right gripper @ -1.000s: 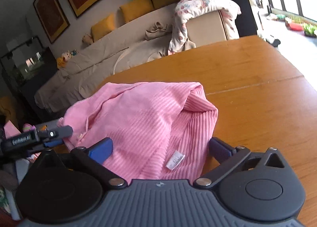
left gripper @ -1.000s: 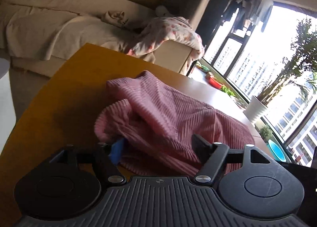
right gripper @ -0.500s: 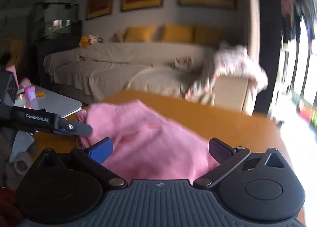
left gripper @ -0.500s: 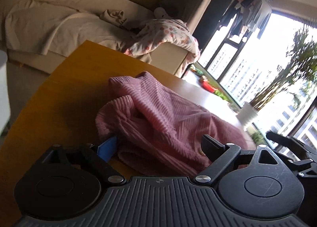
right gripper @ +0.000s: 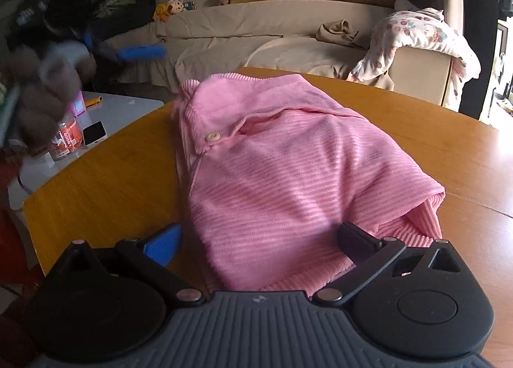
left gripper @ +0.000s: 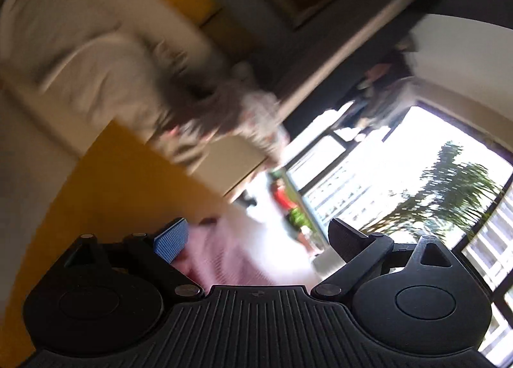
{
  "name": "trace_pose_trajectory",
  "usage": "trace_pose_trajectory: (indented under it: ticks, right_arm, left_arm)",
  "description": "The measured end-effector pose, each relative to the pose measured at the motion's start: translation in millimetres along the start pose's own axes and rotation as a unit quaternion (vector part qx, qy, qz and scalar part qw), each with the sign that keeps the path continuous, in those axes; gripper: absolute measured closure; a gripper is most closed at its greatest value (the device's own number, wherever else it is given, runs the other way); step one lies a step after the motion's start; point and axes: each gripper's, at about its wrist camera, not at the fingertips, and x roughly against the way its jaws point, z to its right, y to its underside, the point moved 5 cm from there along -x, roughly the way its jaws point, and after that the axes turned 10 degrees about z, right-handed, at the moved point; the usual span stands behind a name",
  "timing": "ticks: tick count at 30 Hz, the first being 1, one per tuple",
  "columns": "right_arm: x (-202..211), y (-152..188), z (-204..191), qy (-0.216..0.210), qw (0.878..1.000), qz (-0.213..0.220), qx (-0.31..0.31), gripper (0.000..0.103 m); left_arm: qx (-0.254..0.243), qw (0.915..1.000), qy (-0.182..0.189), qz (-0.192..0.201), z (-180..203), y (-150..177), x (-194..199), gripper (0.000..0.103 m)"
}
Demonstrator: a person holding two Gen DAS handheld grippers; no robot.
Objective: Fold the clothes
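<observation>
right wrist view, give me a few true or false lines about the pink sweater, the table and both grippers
1. The pink sweater lies bunched on the wooden table. True.
2. The right gripper is clamped shut on the sweater. False: its jaws stand open, with the sweater's near edge between them.
3. A pale button shows on the sweater. True.
4. The sweater hangs over the sofa. False: it is on the table; a spotted white garment drapes the sofa arm.
5. The left gripper is open. True, though its view is blurred.
</observation>
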Motion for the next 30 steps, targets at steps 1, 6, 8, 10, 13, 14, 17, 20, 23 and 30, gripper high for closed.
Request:
trace_pose_trajectory:
  ticks: [1, 6, 8, 10, 13, 14, 17, 20, 23, 30]
  right_arm:
    - [0, -1, -1, 0.002, 1.000, -0.001, 0.004, 0.000]
    - [14, -8, 9, 0.011, 0.999, 0.023, 0.026, 0.000]
    - [7, -12, 25, 0.044, 0.998, 0.019, 0.047, 0.000]
    - [1, -16, 42, 0.078, 0.995, 0.016, 0.067, 0.000]
    - [-7, -22, 66, 0.127, 0.987, 0.011, 0.098, 0.000]
    - [-10, -24, 74, 0.143, 0.984, 0.009, 0.109, 0.000]
    - [-18, -30, 99, 0.192, 0.971, 0.004, 0.139, 0.001]
    - [-6, -21, 103, 0.205, 0.969, 0.008, 0.135, 0.001]
    - [19, -2, 86, 0.196, 0.972, 0.014, 0.126, 0.001]
    - [76, 4, 19, 0.138, 0.967, 0.069, 0.203, 0.002]
  left_arm:
    - [-0.009, 0.9999, 0.009, 0.002, 7, -1, 5, 0.002]
    - [0.003, 0.9957, 0.044, -0.081, 24, 43, 3, 0.002]
    - [0.032, 0.9887, 0.078, -0.124, 32, 72, -6, 0.002]
    - [0.056, 0.9799, 0.100, -0.164, 41, 101, -21, 0.002]
    - [0.050, 0.9722, 0.090, -0.211, 46, 139, -41, 0.002]
    - [0.045, 0.9709, 0.082, -0.220, 43, 147, -45, 0.002]
    - [0.043, 0.9708, 0.058, -0.229, 28, 154, -52, 0.002]
    - [0.054, 0.9744, 0.040, -0.215, 7, 136, -56, 0.002]
    - [0.047, 0.9777, 0.020, -0.204, -5, 118, -66, 0.002]
    - [-0.008, 0.9824, -0.018, -0.186, -8, 91, -54, 0.002]
